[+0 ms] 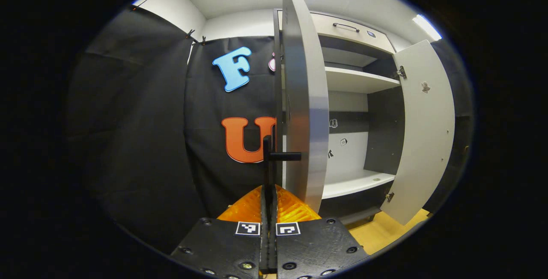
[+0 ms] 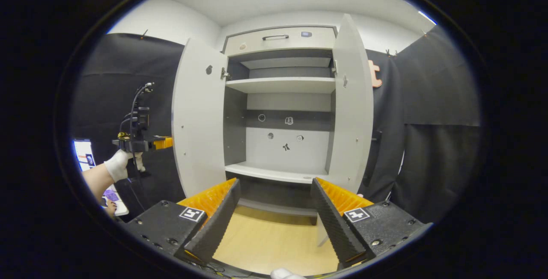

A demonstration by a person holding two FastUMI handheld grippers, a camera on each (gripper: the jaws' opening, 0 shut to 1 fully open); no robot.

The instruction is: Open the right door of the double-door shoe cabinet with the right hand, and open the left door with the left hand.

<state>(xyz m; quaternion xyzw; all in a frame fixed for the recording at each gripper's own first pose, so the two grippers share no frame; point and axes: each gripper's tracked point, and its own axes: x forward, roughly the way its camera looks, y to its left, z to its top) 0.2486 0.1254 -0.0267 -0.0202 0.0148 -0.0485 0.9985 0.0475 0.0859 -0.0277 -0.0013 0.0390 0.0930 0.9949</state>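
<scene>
The grey shoe cabinet [image 2: 280,84] stands with both doors swung wide. In the left gripper view I look along the edge of the left door [image 1: 306,99]; my left gripper [image 1: 269,191] is shut on that door's thin dark handle [image 1: 269,159], whose bar runs between the fingers. The right door [image 1: 424,129] hangs open farther off. In the right gripper view the left door [image 2: 199,120] and right door [image 2: 353,112] flank the bare shelves. My right gripper [image 2: 275,183] is open, back from the cabinet, holding nothing. A gloved hand [image 2: 117,163] holds the left gripper [image 2: 165,143] at the left door's outer face.
A drawer [image 2: 278,39] with a dark handle tops the cabinet. Inside are a white upper shelf [image 2: 280,85] and lower shelf [image 2: 274,172]. Wooden floor [image 2: 274,240] lies in front. A lit screen [image 2: 85,155] sits low at the left.
</scene>
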